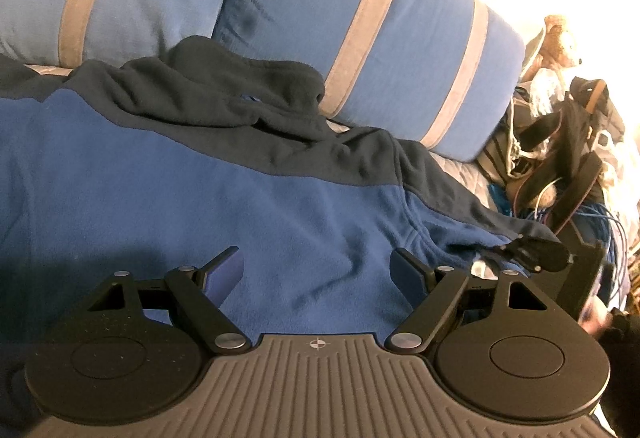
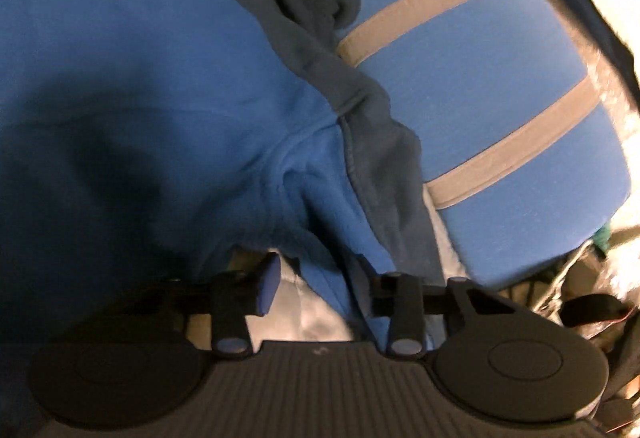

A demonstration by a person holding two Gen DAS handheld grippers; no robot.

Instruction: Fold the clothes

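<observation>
fleece: blue hoodie [image 1: 200,174] spread flat on the bed, navy hood [image 1: 240,94] at 12 o'clock against striped pillows [image 1: 380,50]
left gripper [image 1: 316,270]: wide open, empty, above the body panel
right gripper [image 2: 316,286]: half open astride the sleeve [image 2: 332,222] at 5 o'clock; grip unclear
risk: thin pinch slips, dragging the body askew

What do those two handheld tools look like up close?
Both match: the left tool and right tool have a grey ribbed base, two round black discs, black hinged linkage arms with silver rivets, and blue-padded fingers. A small crosshair mark sits mid-base on the left one.
</observation>
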